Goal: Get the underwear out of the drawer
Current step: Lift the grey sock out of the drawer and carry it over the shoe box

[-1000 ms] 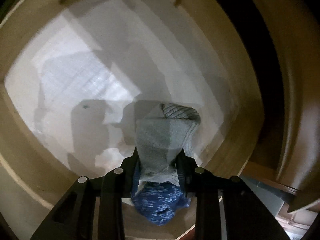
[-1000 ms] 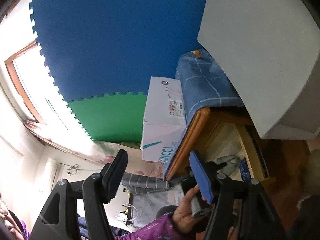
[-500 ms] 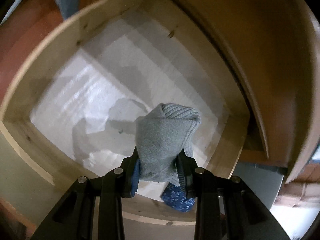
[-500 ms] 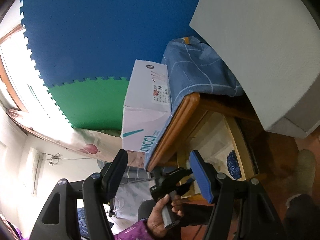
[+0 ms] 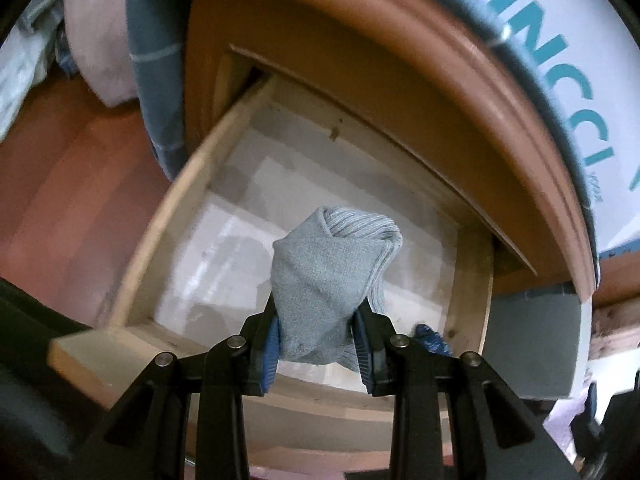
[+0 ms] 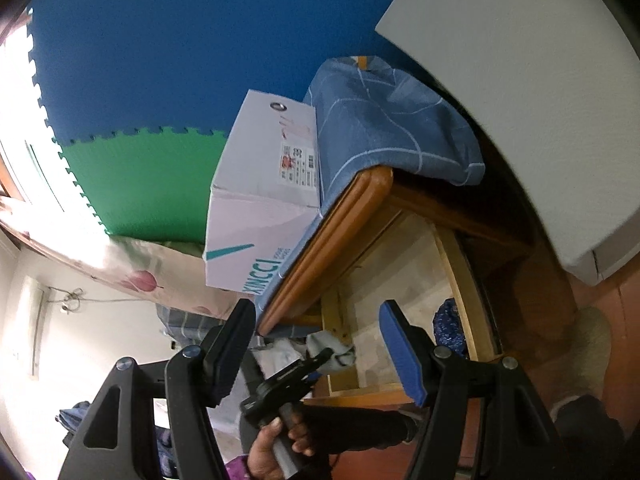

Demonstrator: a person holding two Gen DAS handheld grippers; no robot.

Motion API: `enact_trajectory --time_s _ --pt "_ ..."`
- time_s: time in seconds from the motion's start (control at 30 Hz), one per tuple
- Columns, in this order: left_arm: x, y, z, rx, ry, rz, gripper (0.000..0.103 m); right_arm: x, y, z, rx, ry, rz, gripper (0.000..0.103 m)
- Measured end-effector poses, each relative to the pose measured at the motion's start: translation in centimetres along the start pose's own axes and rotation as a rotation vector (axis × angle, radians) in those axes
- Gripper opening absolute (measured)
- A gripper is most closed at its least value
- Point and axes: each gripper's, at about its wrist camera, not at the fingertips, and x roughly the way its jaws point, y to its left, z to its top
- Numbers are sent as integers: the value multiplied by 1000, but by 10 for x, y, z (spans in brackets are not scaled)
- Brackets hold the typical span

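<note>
grey knit garment (image 5: 326, 280), ribbed at its top fold. dark blue cloth (image 5: 430, 340) with small white print, in the drawer (image 5: 168, 216) of pale raw wood with a whitish floor. cabinet edge (image 5: 480, 92) orange-brown. box (image 6: 264, 204) white with teal lettering. blue fabric (image 6: 384, 136) with thin white lines. foam mats (image 6: 160, 52) blue over green. gripper pads (image 6: 398, 352) blue.

The drawer (image 5: 132, 280) is roofed at its back edge by the overhanging cabinet top (image 5: 500, 128), on which a white box (image 6: 260, 216) is stood. Its front half is left open from above. The floor is bare except at the front right corner, where a blue patterned cloth (image 5: 430, 340) is lodged.
</note>
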Motion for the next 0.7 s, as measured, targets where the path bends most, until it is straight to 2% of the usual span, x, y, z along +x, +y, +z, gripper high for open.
enact_trajectory --time_s 0.1,0.33,0.7 --pt "-7 -4 -3 46 -32 10 29 8 4 -1 -19 11 -28 67" --pt "-56 -7 -5 178 -136 4 29 21 10 -4 -56 36 -76 67" --pt "-119 -23 0 289 -260 -20 29 30 20 -10 -120 77 -121 67"
